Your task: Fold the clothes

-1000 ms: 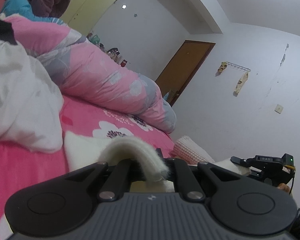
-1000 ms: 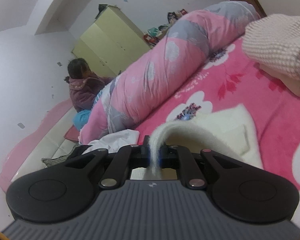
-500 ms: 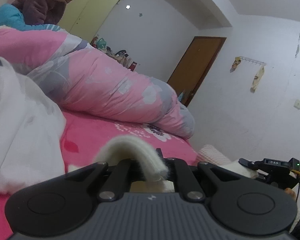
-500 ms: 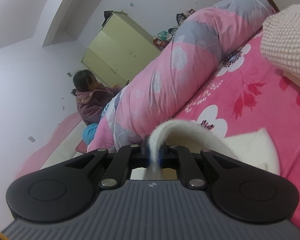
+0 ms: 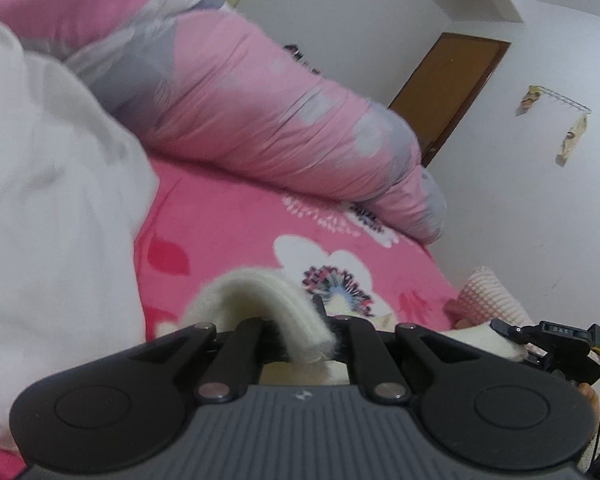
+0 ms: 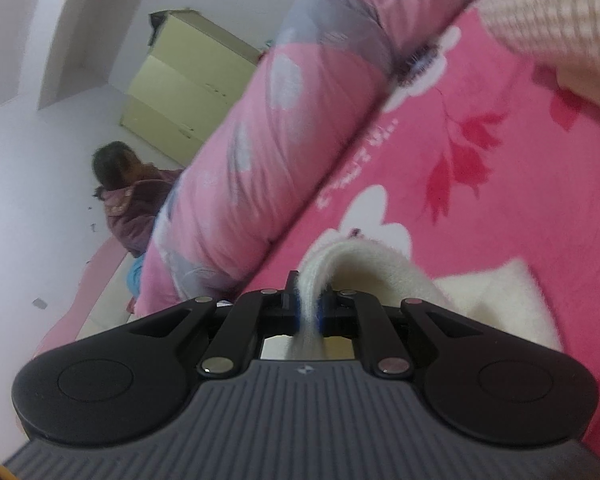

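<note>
The bed [image 5: 236,216] wears a bright pink flowered cover. On it lie a rolled pink-and-grey quilt [image 5: 284,128], a heap of white cloth [image 5: 48,216], the cream garment [image 6: 496,300], and what looks like a folded waffle-knit piece [image 6: 556,20].

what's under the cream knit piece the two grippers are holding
The cream knit piece, pinched by the right gripper and the left gripper, arches over the pink flowered bedspread. Its lower part rests there; whatever lies beneath that is covered.
</note>
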